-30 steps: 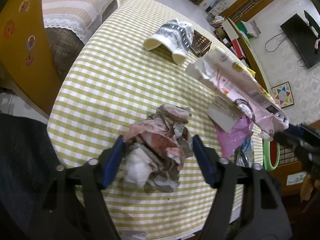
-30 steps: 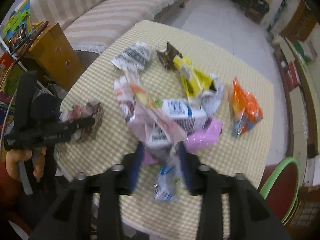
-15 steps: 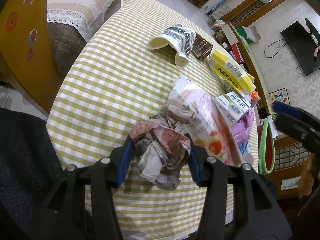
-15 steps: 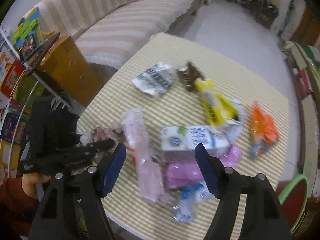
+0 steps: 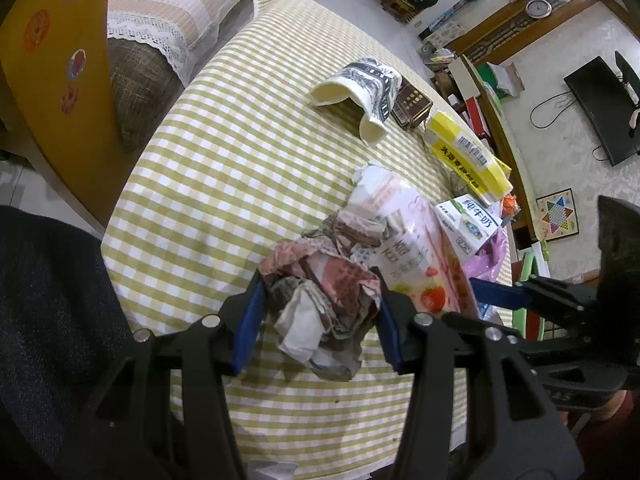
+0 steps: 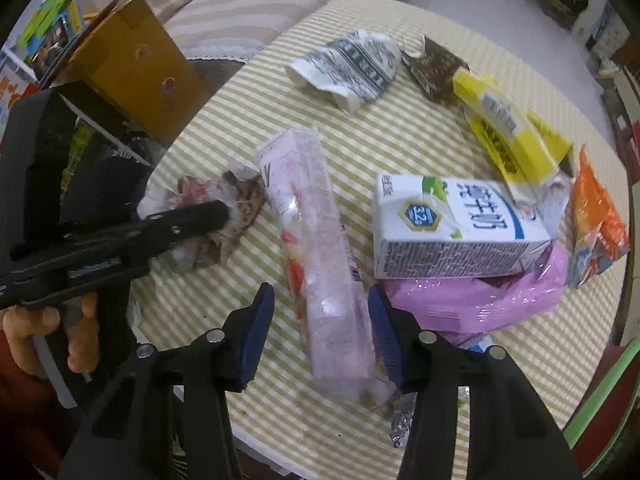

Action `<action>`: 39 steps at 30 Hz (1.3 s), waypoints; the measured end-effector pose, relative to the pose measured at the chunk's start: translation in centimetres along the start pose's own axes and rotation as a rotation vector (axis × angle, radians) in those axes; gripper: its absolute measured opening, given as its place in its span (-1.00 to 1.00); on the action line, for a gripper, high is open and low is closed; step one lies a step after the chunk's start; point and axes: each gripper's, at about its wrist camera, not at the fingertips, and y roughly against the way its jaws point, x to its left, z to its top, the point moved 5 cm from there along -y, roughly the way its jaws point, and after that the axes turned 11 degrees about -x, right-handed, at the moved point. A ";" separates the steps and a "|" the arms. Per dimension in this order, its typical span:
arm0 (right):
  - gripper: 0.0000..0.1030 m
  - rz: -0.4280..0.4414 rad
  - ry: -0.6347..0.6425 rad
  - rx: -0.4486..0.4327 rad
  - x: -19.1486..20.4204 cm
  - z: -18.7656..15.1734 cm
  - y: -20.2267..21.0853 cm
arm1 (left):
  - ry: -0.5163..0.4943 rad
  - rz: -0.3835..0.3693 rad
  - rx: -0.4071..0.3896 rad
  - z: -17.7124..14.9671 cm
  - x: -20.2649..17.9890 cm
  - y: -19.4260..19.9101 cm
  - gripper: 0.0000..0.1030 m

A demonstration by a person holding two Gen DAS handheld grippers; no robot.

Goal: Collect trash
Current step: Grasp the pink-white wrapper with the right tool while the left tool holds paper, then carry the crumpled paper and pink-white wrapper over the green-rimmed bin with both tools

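My left gripper (image 5: 318, 312) is shut on a crumpled wad of paper (image 5: 324, 304) at the near edge of the checked table (image 5: 240, 168); the wad also shows in the right wrist view (image 6: 216, 216). My right gripper (image 6: 320, 320) is open, its jaws on either side of a pink strawberry wrapper (image 6: 316, 248) that lies on the table; the wrapper also shows in the left wrist view (image 5: 420, 256). Beside it lie a white milk carton (image 6: 452, 232), a pink bag (image 6: 480, 300), a yellow box (image 6: 512, 140), an orange packet (image 6: 596, 216), a black-and-white wrapper (image 6: 348, 68) and a brown wrapper (image 6: 432, 68).
A striped sofa (image 5: 168, 4) stands beyond the table's far left. A yellow wooden cabinet (image 5: 52, 60) is at the left. A green-rimmed chair (image 6: 600, 396) is at the right edge. Shelves and a television (image 5: 604, 108) line the far wall.
My right gripper let go of the pink strawberry wrapper, which now lies on the table, then came back down around it, open. My left gripper closed on the crumpled wad.
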 end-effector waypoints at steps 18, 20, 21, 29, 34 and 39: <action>-0.29 -0.029 -0.004 -0.063 0.0 0.0 -0.3 | -0.011 0.004 0.001 -0.1 -0.2 -0.1 -0.05; -0.29 -0.019 -0.049 -0.097 -0.5 -0.2 0.8 | -0.010 0.002 -0.001 -0.1 -0.1 0.0 -0.06; -0.30 -0.014 -0.070 -0.113 -0.7 -0.3 1.4 | -0.009 0.001 -0.003 -0.1 -0.1 0.1 -0.06; -0.29 0.009 -0.280 -0.294 -2.1 -1.2 7.0 | -0.051 0.002 -0.030 0.0 -0.9 0.7 -0.15; -0.29 -0.047 -0.366 -0.401 -3.4 -1.3 10.0 | -0.100 0.009 -0.049 0.1 -2.0 1.3 -0.17; -0.29 -0.065 -0.415 -0.449 -4.5 -2.0 11.9 | -0.117 -0.015 -0.064 0.6 -3.3 2.0 -0.17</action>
